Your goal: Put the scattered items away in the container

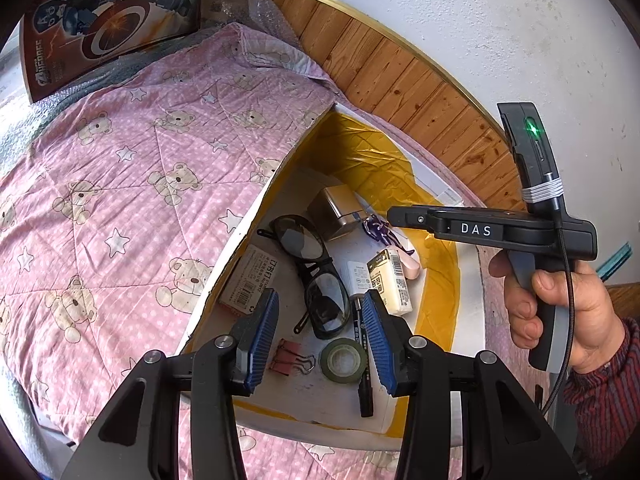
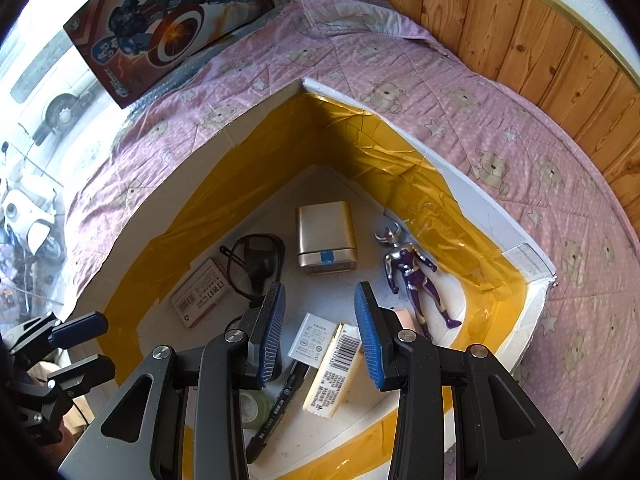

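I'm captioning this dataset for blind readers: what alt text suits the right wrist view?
An open, empty gripper hovers over a white box with yellow-taped walls, holding a metal tin, purple toy figure, sunglasses and small packets, on a pink bear-print quilt.

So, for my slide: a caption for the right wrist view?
Open right gripper above a yellow-taped white box holding a purple figurine, metal tin and sunglasses.

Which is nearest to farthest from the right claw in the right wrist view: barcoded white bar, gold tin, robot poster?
From the right claw:
1. Barcoded white bar, just below, between the fingers, in the box.
2. Gold tin, straight ahead toward the box's far corner.
3. Robot poster, outside the box, upper left on the bedspread.
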### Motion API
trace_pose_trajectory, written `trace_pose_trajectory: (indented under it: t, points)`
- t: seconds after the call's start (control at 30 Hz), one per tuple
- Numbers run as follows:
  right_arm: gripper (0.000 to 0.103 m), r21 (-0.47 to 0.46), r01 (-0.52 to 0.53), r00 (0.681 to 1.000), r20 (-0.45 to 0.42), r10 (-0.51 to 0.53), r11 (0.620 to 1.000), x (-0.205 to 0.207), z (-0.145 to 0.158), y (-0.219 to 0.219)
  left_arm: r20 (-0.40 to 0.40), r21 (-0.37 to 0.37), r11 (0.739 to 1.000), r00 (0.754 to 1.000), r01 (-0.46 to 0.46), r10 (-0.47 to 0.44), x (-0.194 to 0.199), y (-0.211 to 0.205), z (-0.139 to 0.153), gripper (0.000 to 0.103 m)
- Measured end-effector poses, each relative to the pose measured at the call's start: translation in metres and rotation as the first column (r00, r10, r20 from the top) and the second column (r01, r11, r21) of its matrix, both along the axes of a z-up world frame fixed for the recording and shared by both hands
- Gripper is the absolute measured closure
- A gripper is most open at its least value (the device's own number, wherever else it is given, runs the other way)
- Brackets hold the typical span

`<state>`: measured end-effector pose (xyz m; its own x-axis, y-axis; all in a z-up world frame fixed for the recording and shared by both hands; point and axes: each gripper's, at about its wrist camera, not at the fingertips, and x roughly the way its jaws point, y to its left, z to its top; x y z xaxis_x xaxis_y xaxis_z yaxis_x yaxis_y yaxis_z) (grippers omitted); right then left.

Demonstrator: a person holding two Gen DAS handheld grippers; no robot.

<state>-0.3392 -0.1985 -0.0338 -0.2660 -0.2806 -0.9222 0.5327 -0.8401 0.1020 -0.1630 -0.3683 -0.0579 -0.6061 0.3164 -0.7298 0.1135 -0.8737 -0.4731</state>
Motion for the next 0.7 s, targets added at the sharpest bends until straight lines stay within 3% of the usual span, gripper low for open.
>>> trace_pose_trajectory:
  t: [0.17,0.33,0.5,0.7]
  points:
    - [0.064,0.012,-0.008,1.000,0.000,0.008,1.000,0.006,0.001,0.003,0.005,0.008,1.000,1.000,0.001,-0.001,0.004,0.000,0.001,0.055]
    - [0.064,0.020,-0.019,1.000,-0.007,0.019,1.000,0.020,0.008,0.007,-0.009,-0.036,0.999,1.000,0.018,-0.018,0.010,0.010,0.009,0.055]
    - [0.059,0.049,-0.037,0.999,-0.037,0.038,0.998,0.048,0.017,0.011,-0.037,-0.096,0.995,0.998,0.041,-0.045,0.017,0.022,0.021,0.055]
    - [0.053,0.103,-0.020,0.997,-0.069,0.027,0.994,0.088,0.025,0.019,-0.054,-0.112,0.991,0.996,0.070,-0.077,0.023,0.034,0.031,0.054]
